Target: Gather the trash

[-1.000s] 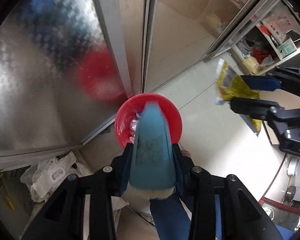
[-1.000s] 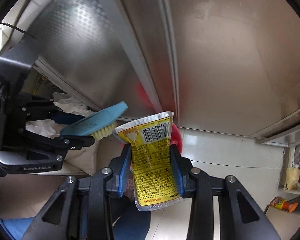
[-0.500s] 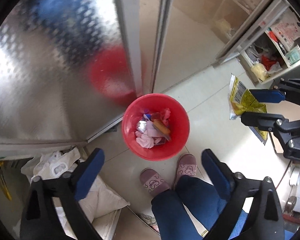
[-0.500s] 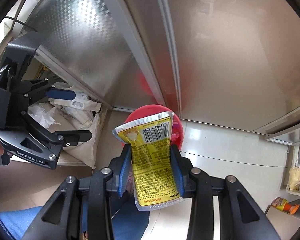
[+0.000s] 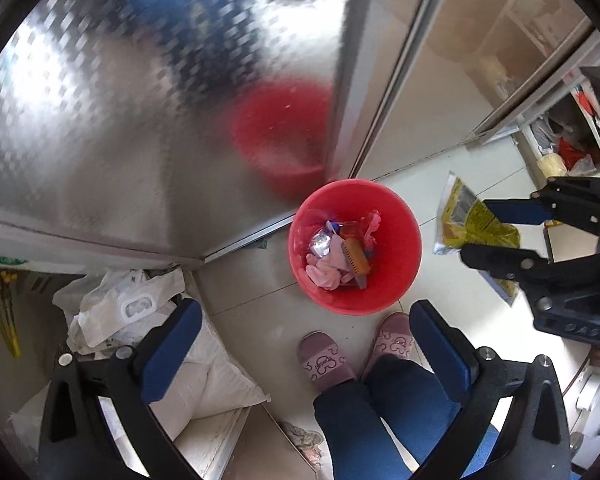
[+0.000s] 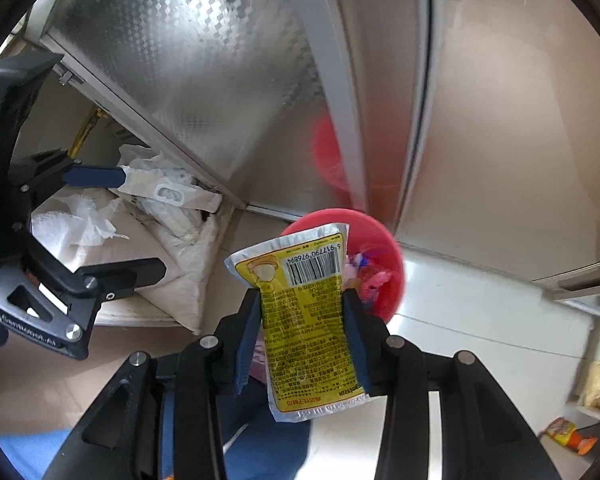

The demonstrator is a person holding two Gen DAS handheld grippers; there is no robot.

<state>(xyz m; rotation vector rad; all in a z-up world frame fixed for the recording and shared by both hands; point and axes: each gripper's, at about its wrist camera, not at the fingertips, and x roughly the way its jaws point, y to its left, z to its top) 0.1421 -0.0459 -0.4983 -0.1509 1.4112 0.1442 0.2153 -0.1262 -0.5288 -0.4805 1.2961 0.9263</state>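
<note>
Standing on pale floor tiles (image 5: 260,312), red bin (image 5: 396,216) beside steel cabinet (image 5: 100,120).

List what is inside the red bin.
The red bin holds pink crumpled scraps, a clear silvery wrapper and an orange brush-like piece. Anything beneath that pile is covered. In the right wrist view the yellow packet hides most of the inside.

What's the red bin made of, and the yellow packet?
The bin looks like smooth moulded plastic: even red, with a soft sheen on its wall. The packet, held in the right tongs, is probably foil-lined plastic film: silvery crimped edges, printed yellow face, slight wrinkles.
</note>
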